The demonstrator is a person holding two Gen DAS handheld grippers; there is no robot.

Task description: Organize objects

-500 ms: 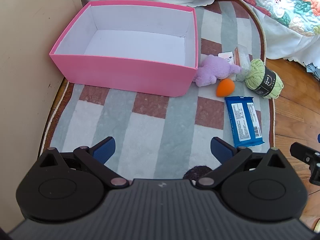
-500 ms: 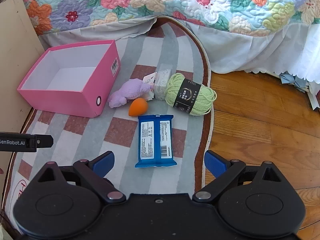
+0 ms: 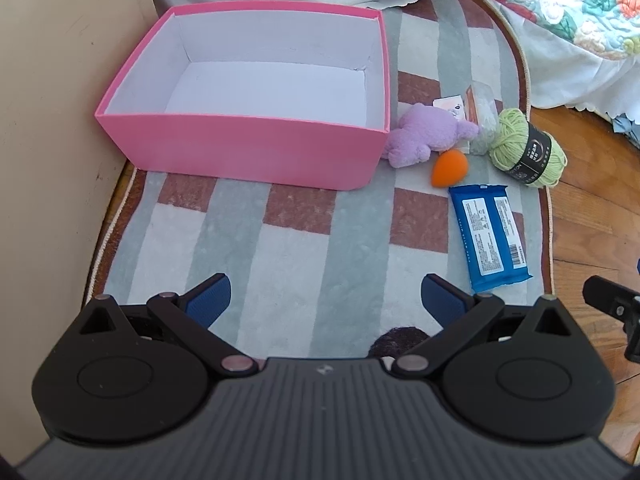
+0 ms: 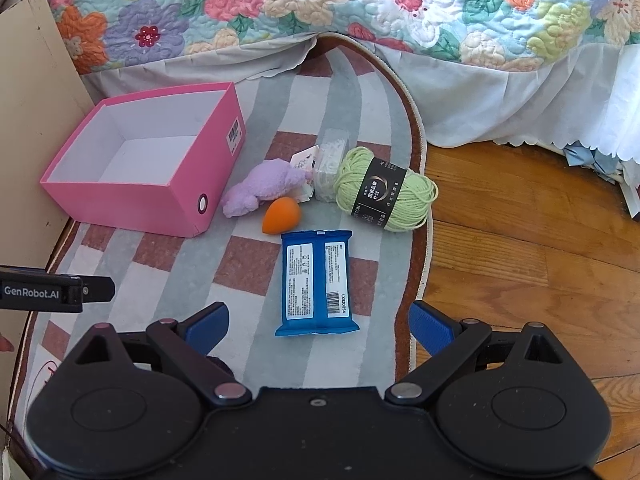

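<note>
An empty pink box (image 3: 256, 148) (image 4: 132, 204) stands on the striped rug. To its right lie a purple plush toy (image 3: 424, 134) (image 4: 264, 190), an orange sponge egg (image 3: 450, 168) (image 4: 281, 215), a green yarn ball (image 3: 528, 148) (image 4: 386, 189), a blue packet (image 3: 490, 236) (image 4: 316, 282) and a clear packet with a card (image 3: 482, 116) (image 4: 330, 168). My left gripper (image 3: 326, 300) is open and empty over the rug in front of the box. My right gripper (image 4: 318, 322) is open and empty, just short of the blue packet.
A beige wall panel (image 3: 48, 120) stands left of the box. A bed with a floral quilt (image 4: 320, 4) and white skirt borders the far side. Wood floor (image 4: 540, 240) lies right of the rug (image 3: 280, 248). The other gripper's body shows at each view's edge (image 4: 48, 292) (image 3: 616, 308).
Both grippers have shifted slightly forward and higher; the objects sit a little lower in view. Nothing was taken hold of or moved.
</note>
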